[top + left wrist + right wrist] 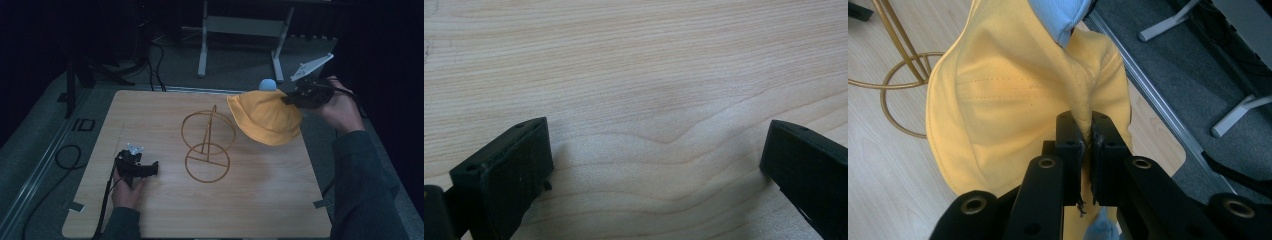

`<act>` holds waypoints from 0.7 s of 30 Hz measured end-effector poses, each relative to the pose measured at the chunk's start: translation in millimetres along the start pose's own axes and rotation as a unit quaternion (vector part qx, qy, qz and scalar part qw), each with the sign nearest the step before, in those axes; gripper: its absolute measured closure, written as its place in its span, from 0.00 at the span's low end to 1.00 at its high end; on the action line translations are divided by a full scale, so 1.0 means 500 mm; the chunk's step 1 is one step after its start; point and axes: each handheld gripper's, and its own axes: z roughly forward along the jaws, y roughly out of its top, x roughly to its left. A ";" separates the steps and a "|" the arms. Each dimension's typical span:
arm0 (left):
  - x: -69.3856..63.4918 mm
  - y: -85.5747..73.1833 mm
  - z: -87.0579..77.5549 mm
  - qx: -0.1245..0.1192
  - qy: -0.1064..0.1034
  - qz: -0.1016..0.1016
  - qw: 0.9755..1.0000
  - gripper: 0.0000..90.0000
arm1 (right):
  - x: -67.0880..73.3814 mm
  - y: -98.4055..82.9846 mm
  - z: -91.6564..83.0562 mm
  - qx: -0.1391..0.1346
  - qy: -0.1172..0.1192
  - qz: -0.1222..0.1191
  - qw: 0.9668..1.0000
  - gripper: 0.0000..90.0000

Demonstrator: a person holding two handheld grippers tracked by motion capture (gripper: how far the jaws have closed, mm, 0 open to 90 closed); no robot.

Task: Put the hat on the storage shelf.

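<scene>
A yellow bucket hat (267,117) with a pale blue lining hangs above the table's far right corner. My right gripper (290,100) is shut on a pinched fold of its brim, and in the right gripper view the two black jaws clamp the yellow hat (1013,95) cloth at the right gripper (1086,127) tips. A gold wire stand (207,147) with two rings rises upright at the table's middle, just left of the hat. My left gripper (154,167) rests on the wood near the front left, open, and the left gripper (656,150) has only bare wood between its jaws.
The light wooden table (165,210) ends at its right edge close under the hat. Beyond it lie a dark carpeted floor, a grey desk frame (240,30) at the back and black cables (67,155) at the left.
</scene>
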 end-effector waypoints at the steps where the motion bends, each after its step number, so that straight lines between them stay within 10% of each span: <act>1: 0.000 0.000 0.000 0.000 0.000 0.000 1.000 0.00 | 0.000 0.001 -0.001 0.000 0.000 0.000 1.000 0.94; 21: 0.000 0.000 0.000 0.000 0.000 0.000 1.000 0.00 | 0.006 0.017 -0.010 -0.009 0.005 -0.009 1.000 0.94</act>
